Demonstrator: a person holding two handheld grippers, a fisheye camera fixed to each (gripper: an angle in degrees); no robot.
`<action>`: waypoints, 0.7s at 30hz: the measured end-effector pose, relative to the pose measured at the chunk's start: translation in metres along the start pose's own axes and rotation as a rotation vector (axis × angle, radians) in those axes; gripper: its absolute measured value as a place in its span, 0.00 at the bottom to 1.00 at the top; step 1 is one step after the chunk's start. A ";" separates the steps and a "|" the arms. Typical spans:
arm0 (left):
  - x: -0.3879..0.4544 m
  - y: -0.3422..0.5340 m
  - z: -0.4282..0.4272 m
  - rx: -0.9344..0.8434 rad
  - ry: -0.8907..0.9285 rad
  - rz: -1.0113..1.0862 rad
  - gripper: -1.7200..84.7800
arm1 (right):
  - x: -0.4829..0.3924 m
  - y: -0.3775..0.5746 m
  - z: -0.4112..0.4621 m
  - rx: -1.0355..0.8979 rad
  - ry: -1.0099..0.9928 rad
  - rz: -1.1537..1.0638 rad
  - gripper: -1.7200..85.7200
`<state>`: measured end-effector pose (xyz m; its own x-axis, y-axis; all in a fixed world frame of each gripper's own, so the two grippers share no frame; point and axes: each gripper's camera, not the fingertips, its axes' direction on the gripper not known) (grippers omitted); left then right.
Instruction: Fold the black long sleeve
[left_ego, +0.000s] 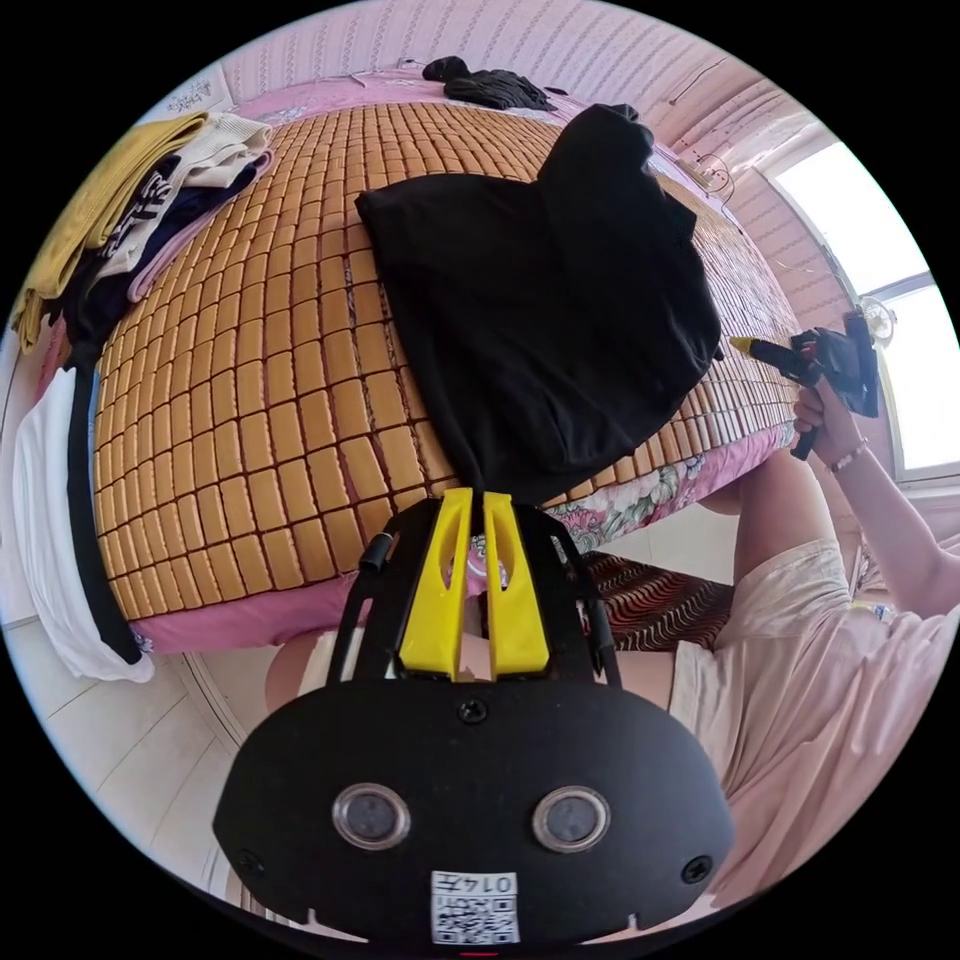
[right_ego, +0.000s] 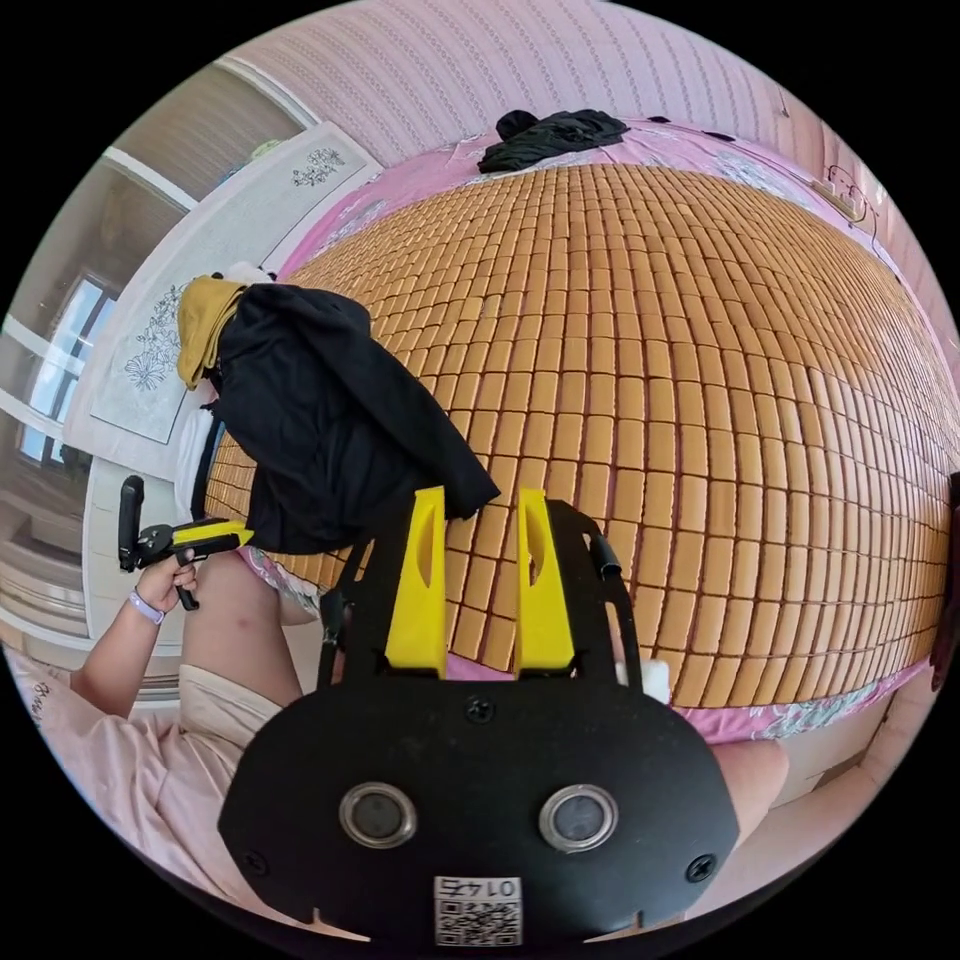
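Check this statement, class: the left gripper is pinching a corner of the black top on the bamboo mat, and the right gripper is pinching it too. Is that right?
Not quite. The left gripper does pinch a corner of the black top on the bamboo mat, but the right gripper is open, its jaws apart over the mat with no cloth between them, as the right gripper view shows.

Pink striped walls (right_ego: 520, 60), a bright window (left_ego: 880, 250), pale tiled floor (left_ego: 110, 730).

The black long sleeve (left_ego: 540, 330) hid the left gripper (left_ego: 478, 500) tips; the clothes pile (left_ego: 130, 230) ran past the edge.
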<state>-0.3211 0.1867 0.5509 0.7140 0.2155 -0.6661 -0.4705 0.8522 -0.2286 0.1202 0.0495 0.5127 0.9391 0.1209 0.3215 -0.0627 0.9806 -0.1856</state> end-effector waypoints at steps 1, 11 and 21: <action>0.003 0.003 -0.001 0.000 -0.013 0.002 0.07 | -0.003 0.000 0.002 -0.016 0.021 -0.028 0.15; 0.025 0.044 -0.032 0.072 0.037 -0.009 0.01 | -0.008 0.048 -0.061 -0.027 0.014 -0.156 0.02; 0.064 0.118 -0.208 0.654 0.112 0.054 0.01 | 0.019 0.107 -0.266 0.387 -0.425 -0.185 0.03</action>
<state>-0.4391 0.2012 0.3337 0.6237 0.2457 -0.7420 -0.0674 0.9627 0.2621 0.2215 0.1155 0.2519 0.7337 -0.0844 0.6742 -0.1043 0.9665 0.2346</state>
